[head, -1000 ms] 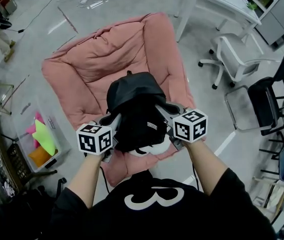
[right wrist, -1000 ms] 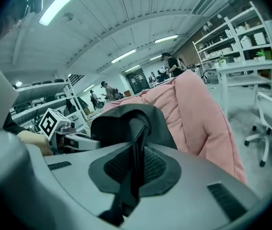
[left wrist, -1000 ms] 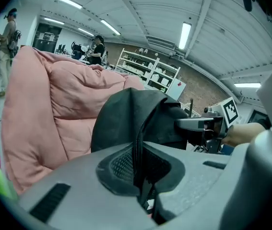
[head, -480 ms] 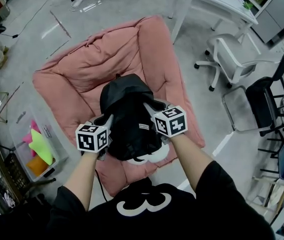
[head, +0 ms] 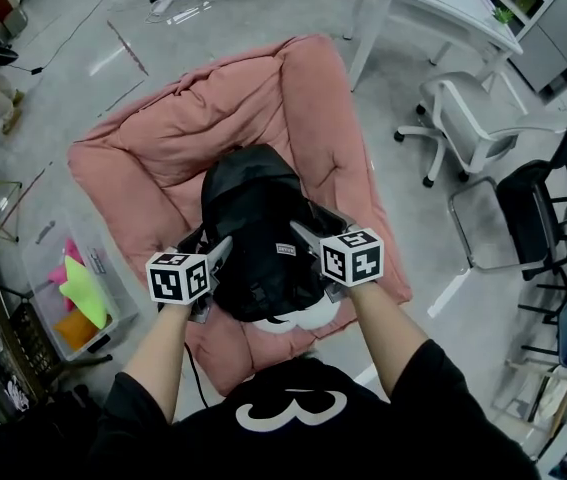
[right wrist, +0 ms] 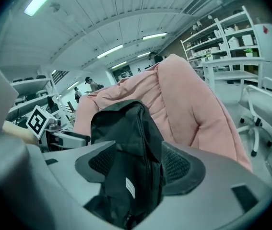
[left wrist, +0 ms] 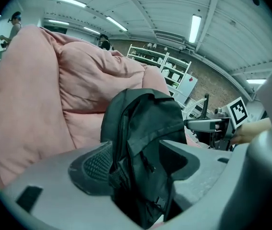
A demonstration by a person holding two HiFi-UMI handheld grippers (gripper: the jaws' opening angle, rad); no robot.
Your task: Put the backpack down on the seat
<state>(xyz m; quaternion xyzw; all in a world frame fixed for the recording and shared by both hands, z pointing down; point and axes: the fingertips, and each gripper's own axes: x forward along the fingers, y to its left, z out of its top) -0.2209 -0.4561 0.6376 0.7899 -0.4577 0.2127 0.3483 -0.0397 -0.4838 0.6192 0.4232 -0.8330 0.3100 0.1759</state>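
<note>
Black backpack (head: 258, 233) down on the pink seat (head: 153, 158).
Head view: standing on the seat, with the left gripper (head: 213, 253) and right gripper (head: 303, 236) at its two sides. Left gripper view: opening the fingers (left wrist: 95, 164), dark backpack cloth between them, not squeezed. Right gripper view: opening the fingers (right wrist: 176, 166) too, backpack between them, pink seat behind.

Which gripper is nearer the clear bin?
Left. The left gripper, jaws opening around the backpack, is on the backpack's bin side. The right gripper, also opening around it, is on the far side, backpack between it and the bin.
</note>
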